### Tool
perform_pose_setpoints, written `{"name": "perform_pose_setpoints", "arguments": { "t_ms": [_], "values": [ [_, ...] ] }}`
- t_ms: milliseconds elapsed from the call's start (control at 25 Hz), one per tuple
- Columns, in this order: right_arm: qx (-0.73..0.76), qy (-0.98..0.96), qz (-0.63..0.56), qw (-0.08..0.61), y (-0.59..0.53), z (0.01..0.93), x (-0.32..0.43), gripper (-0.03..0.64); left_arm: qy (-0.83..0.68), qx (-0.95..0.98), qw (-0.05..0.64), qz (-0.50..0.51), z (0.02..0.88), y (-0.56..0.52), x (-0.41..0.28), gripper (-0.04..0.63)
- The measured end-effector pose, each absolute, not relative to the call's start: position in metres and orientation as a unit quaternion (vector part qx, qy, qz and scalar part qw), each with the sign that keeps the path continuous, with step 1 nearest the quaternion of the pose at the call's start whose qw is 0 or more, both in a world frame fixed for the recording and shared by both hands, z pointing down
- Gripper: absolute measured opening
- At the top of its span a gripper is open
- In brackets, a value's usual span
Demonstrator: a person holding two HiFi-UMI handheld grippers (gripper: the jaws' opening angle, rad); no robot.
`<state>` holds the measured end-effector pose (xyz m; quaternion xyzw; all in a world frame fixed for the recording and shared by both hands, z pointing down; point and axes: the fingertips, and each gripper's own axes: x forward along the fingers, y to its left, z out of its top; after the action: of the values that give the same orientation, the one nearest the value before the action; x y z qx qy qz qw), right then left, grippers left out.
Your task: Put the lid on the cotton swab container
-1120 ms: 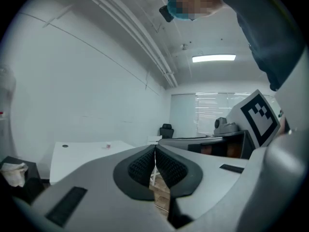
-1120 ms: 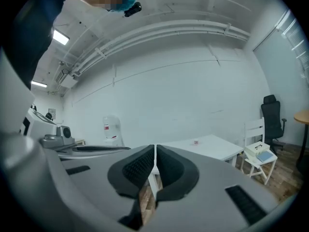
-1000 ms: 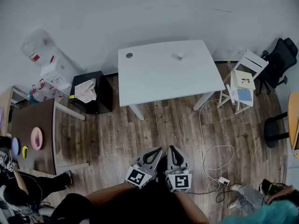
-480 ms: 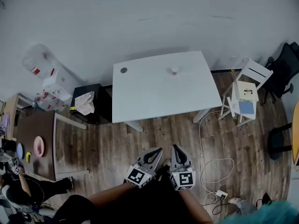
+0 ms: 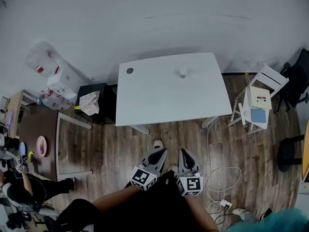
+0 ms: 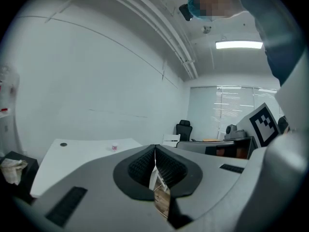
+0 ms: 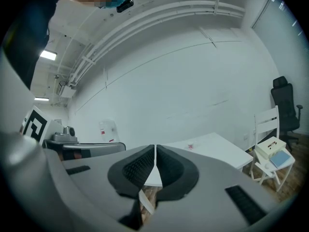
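The left gripper (image 5: pixel 158 152) has its jaws pressed together with nothing between them; its own view (image 6: pixel 155 152) shows the ribbed black pads meeting along one thin seam. The right gripper (image 5: pixel 185 153) is the same, pads closed flat against each other and empty (image 7: pixel 154 152). The two tools sit side by side, nearly touching, low in the head view and close to the person's body. Their tips point away from the person toward the white table (image 5: pixel 145 105), roughly level with a slight downward tilt. The marker cubes face up at the rear of each gripper. A forearm (image 5: pixel 112 198) runs up from the lower edge to the left gripper, bent inward, and the right arm comes in more steeply beneath its cube.

Wooden floor (image 5: pixel 169 132) separates the grippers from the table, which stands well apart from them. The cotton swab container (image 5: pixel 183 73) stands upright on the far half of the tabletop, small and pale with a reddish band (image 6: pixel 114 147). A small dark disc (image 5: pixel 130 70) lies near the table's far left corner, well apart from the container; whether it is the lid cannot be told. A white chair (image 5: pixel 260 98) stands to the table's right, and a white cable (image 5: pixel 223 170) loops across the floor
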<state>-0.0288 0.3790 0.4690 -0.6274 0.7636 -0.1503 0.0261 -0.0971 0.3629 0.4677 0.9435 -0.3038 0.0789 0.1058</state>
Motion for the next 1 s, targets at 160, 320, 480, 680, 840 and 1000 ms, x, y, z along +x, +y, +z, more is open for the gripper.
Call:
{"name": "perform_pose_setpoints", "arguments": {
  "t_ms": [160,320,480,680,840,1000],
  "values": [
    [-0.623,0.769,-0.139,0.013,0.365,0.462,-0.022,0.035,-0.323,0.939,0.092,0.067,0.460,0.338,-0.088,0.014],
    [-0.637,0.760,-0.128,-0.013,0.353,0.463,-0.007,0.035,-0.309,0.944,0.100,0.058,0.465,0.317,-0.067,0.014],
    [-0.649,0.748,-0.138,-0.026,0.337,0.472,0.012,0.035,-0.286,0.951,0.111,0.044,0.469,0.298,-0.043,0.014],
    [-0.644,0.753,-0.136,-0.023,0.299,0.476,0.028,0.035,-0.283,0.951,0.113,0.055,0.479,0.260,-0.028,0.014],
    [-0.629,0.769,-0.112,-0.019,0.258,0.459,0.033,0.035,-0.286,0.950,0.114,0.058,0.480,0.215,-0.023,0.014],
    [-0.629,0.769,-0.110,-0.029,0.209,0.452,0.039,0.035,-0.285,0.951,0.112,0.053,0.475,0.171,-0.019,0.014]
  ]
}}
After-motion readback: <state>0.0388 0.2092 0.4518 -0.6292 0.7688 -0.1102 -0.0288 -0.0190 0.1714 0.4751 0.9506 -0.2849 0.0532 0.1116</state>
